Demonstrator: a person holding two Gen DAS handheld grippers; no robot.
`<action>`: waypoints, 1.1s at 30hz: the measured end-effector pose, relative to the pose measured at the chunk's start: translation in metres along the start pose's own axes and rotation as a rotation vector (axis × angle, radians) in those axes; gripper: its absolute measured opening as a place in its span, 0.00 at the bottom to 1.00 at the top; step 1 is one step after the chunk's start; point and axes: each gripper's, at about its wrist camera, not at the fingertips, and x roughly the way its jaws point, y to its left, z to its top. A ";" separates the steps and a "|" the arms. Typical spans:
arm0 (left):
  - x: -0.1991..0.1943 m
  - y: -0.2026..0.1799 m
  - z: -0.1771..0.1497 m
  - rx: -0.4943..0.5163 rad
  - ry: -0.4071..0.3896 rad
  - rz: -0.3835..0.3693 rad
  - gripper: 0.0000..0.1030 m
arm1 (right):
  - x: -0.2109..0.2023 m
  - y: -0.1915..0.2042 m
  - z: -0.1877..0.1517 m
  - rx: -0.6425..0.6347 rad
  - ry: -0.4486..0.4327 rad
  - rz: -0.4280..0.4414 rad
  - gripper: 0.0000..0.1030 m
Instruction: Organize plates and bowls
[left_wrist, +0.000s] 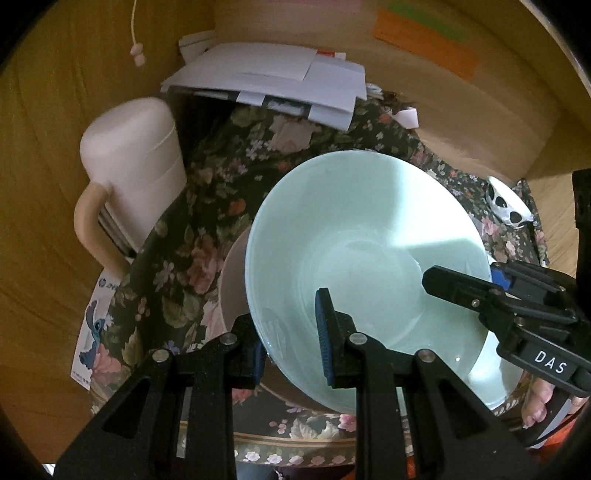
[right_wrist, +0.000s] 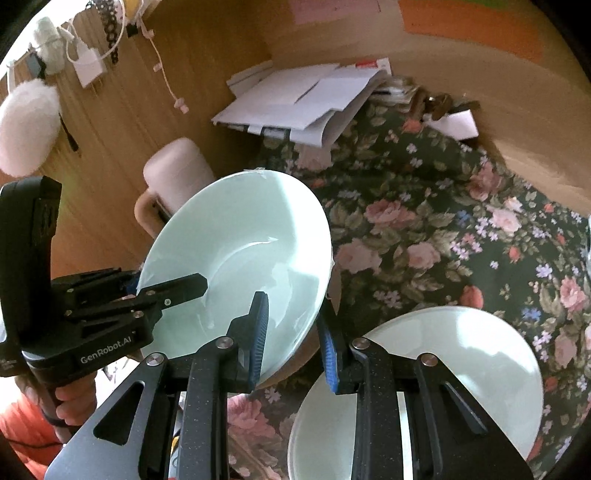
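Observation:
A pale green bowl (left_wrist: 354, 236) hangs tilted above the floral tablecloth (left_wrist: 207, 229), held by its rim from two sides. My left gripper (left_wrist: 290, 343) is shut on the near rim, one blue pad inside the bowl and one outside. In the same view my right gripper (left_wrist: 476, 280) grips the rim on the right. The right wrist view shows that bowl (right_wrist: 240, 236) with my right gripper (right_wrist: 293, 339) shut on its edge and my left gripper (right_wrist: 147, 284) shut on the left rim. Under the bowl a pale pinkish bowl (left_wrist: 231, 280) peeks out. Another pale green dish (right_wrist: 461, 369) lies at lower right.
A pinkish-white jug with a handle (left_wrist: 133, 177) stands at the left. A stack of white papers (left_wrist: 273, 81) lies at the back against the wooden wall. A small black-and-white object (left_wrist: 506, 206) sits far right. A cartoon card (left_wrist: 92, 332) pokes out from under the cloth.

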 end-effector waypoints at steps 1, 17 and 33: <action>0.001 0.001 -0.001 -0.001 0.002 0.000 0.22 | 0.002 0.000 0.000 0.000 0.005 0.001 0.23; 0.010 0.015 -0.006 -0.029 0.005 -0.007 0.22 | 0.015 0.006 -0.001 -0.026 0.049 0.001 0.26; 0.014 0.015 0.002 -0.015 0.000 0.034 0.22 | 0.006 0.001 0.000 -0.019 0.025 -0.004 0.28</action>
